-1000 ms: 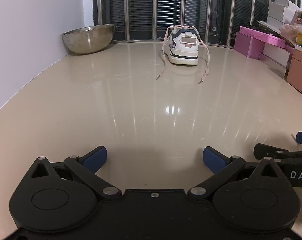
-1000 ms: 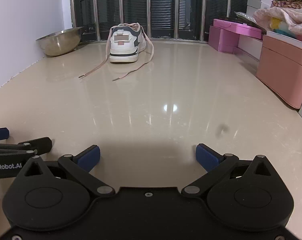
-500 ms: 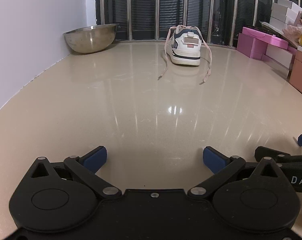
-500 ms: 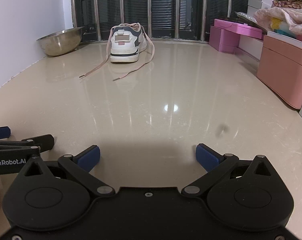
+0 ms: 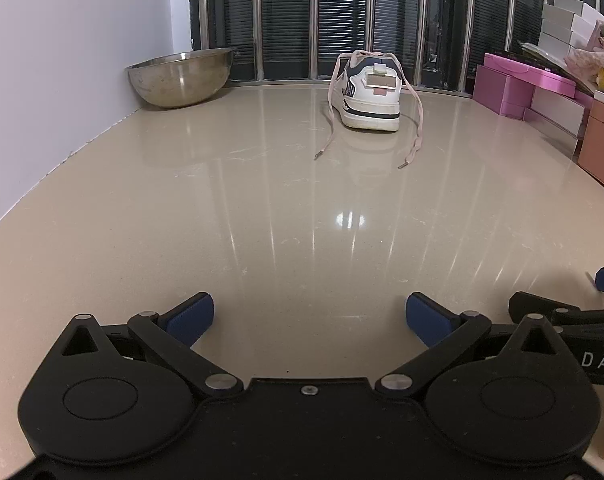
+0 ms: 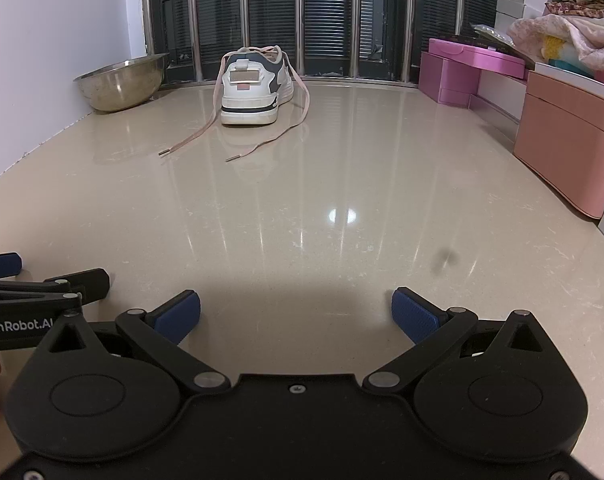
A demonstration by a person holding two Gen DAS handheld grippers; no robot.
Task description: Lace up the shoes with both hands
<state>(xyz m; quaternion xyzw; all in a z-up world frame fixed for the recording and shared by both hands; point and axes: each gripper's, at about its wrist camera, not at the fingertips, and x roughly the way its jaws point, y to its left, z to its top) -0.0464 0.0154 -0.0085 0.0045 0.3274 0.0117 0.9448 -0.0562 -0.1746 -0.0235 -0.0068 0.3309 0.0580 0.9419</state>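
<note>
A white and navy sneaker (image 5: 372, 94) (image 6: 255, 90) stands far ahead on the glossy beige floor, heel toward me. Its two loose pale pink laces (image 5: 412, 132) (image 6: 195, 136) trail forward over the floor and end in metal tips. My left gripper (image 5: 310, 318) hovers low over the floor, open and empty, far short of the shoe. Beside it, my right gripper (image 6: 295, 312) is open too, with nothing between its blue pads. Each gripper shows at the edge of the other's view.
A steel bowl (image 5: 179, 78) (image 6: 121, 84) sits in the far left corner by the white wall. Pink boxes (image 5: 518, 86) (image 6: 570, 148) and stacked white boxes line the right side. Dark barred shutters (image 6: 326, 12) close off the back.
Both grippers have edged slightly forward toward the sneaker, which looks a little larger. Both stay open.
</note>
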